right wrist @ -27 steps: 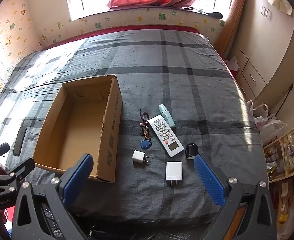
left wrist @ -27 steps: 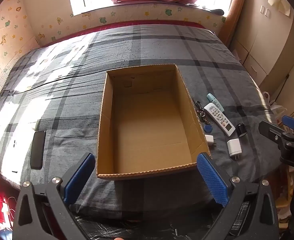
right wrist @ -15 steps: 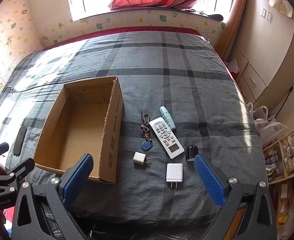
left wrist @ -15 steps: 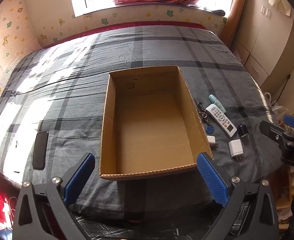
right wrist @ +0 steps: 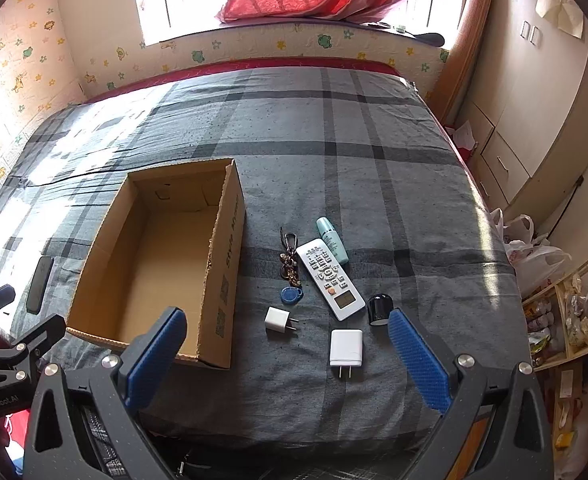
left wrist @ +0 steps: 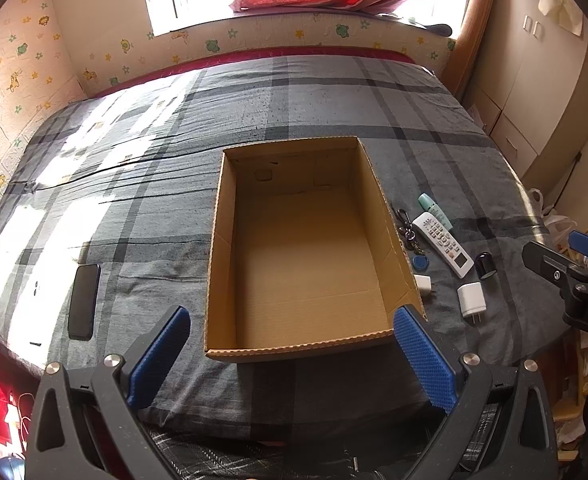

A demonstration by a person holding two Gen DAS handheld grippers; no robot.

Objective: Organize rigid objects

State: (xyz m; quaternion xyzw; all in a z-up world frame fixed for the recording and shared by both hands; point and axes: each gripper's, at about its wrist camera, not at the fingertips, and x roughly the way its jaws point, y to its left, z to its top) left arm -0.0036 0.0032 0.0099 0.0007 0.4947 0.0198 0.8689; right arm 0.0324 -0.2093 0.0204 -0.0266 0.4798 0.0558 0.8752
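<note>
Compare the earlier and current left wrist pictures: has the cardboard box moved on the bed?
No. The cardboard box sits in the same spot against the bedsheet's plaid stripes and the phone; only the view drifts slightly.

Matt corrugated cardboard box point(left wrist: 306, 256) on a woven plaid bedsheet point(right wrist: 374, 184) – glossy white plastic remote point(right wrist: 330, 279), chargers too.
</note>
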